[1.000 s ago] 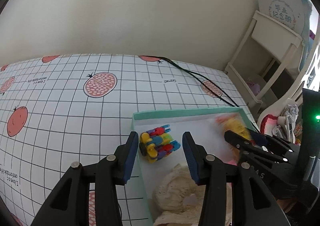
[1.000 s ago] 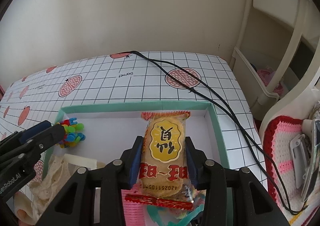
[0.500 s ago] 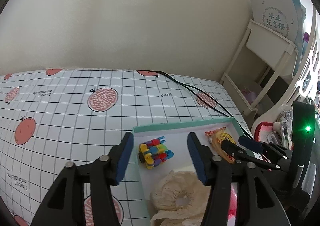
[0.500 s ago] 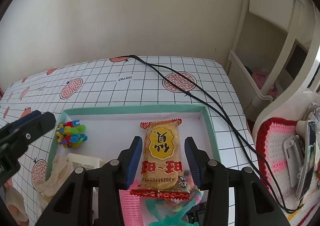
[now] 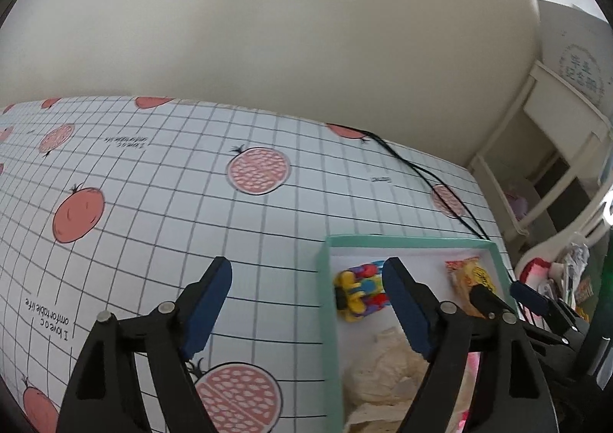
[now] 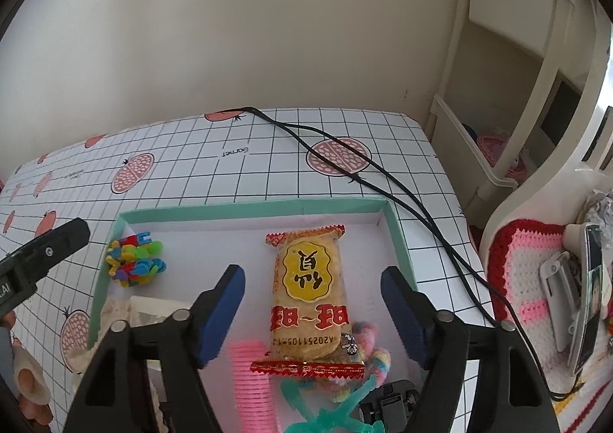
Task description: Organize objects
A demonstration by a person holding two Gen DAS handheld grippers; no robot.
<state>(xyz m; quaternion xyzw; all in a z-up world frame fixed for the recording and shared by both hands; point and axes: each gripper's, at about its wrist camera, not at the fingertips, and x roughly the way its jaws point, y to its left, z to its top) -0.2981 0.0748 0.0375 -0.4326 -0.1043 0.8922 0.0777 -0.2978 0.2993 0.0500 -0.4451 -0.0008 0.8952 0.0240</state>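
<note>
A mint-green box (image 6: 249, 208) (image 5: 329, 303) lies on the fruit-print tablecloth. Inside it a yellow and red snack packet (image 6: 308, 291) (image 5: 469, 278) rests flat at the back right, and a multicoloured block toy (image 6: 134, 260) (image 5: 362, 291) sits in the back left corner. My right gripper (image 6: 312, 304) hangs open above the packet, its blue pads well clear on both sides. My left gripper (image 5: 306, 303) is open over the box's left wall, holding nothing. A cream lace cloth (image 5: 383, 371) (image 6: 115, 318) lies at the box's near left.
A pink comb (image 6: 253, 383), a teal plastic figure (image 6: 337, 410) and a pastel fuzzy piece (image 6: 369, 341) fill the box's near end. Two black cables (image 6: 383, 172) cross the table at right. A white shelf unit (image 6: 513, 88) and a crocheted mat (image 6: 528, 280) stand beyond the table edge.
The right gripper opened wide and let go of the snack packet, which now lies in the box. The left gripper drew back and swung left, leaving the block toy in the box.
</note>
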